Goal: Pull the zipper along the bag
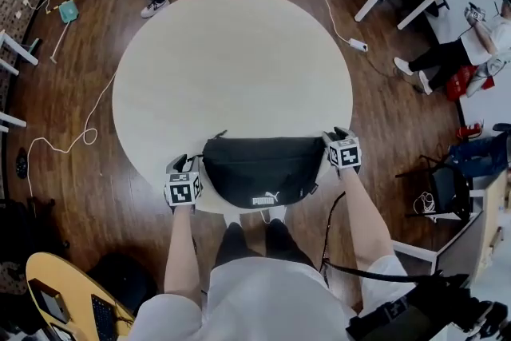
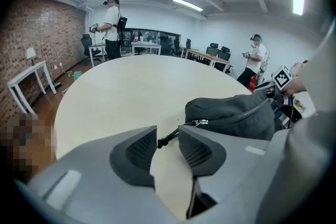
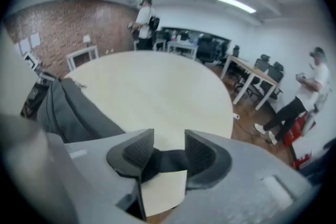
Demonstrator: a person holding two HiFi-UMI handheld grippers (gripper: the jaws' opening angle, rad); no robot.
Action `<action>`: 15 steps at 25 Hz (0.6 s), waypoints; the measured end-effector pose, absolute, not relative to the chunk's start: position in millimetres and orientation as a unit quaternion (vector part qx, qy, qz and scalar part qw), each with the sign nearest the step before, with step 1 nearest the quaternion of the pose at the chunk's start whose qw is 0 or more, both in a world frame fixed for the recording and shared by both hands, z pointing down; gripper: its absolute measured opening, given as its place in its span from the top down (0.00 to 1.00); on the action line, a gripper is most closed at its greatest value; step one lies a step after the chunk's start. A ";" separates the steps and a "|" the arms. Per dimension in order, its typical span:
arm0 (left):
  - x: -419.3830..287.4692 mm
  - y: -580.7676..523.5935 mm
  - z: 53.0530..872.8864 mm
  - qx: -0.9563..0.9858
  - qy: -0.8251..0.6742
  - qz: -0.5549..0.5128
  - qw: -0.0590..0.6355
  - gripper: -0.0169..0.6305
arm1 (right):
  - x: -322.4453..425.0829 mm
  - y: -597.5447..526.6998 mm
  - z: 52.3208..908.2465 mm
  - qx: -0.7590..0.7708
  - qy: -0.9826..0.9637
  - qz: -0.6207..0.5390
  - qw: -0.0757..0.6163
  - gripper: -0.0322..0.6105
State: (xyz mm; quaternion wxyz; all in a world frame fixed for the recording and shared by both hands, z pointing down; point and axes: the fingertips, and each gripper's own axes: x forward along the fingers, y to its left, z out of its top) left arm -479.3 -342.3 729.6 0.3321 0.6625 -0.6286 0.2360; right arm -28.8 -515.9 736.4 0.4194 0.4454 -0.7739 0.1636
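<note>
Bag, black, lies on the round table directly between the two tongs, one end just beside each; the left tongs stand narrowly apart, the pull cord loose between the pads, gripped by neither; the right tongs stand wider, a black strap slack in the gap. The slider sits at the end nearest the left tongs; whether the run is finished or unstarted is unclear. Only the head view shows the whole bag; only the gripper views show cord and strap.
</note>
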 end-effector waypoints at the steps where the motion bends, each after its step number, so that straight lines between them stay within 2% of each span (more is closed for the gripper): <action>1: -480.7 -337.7 719.4 0.667 -0.631 0.221 0.330 0.72 | -32.3 -517.3 711.7 0.475 -0.781 0.145 0.379 0.66; 5: -471.2 -323.7 654.9 0.684 -0.658 0.149 0.279 0.66 | -55.6 -475.9 616.5 0.516 -0.815 0.061 0.255 0.62; 7: -447.1 -310.4 613.2 0.700 -0.663 0.118 0.238 0.57 | -73.1 -433.3 578.3 0.510 -0.836 0.042 0.199 0.52; 9: -413.1 -288.5 569.4 0.713 -0.667 0.090 0.195 0.55 | -86.7 -387.7 546.3 0.500 -0.853 0.036 0.147 0.48; 11: -372.5 -262.8 526.9 0.723 -0.671 0.061 0.151 0.53 | -97.8 -345.0 519.8 0.477 -0.871 0.027 0.112 0.48; 15: -284.2 -202.8 466.1 0.729 -0.680 0.017 0.084 0.52 | -99.0 -257.6 472.6 0.409 -0.908 -0.028 0.085 0.49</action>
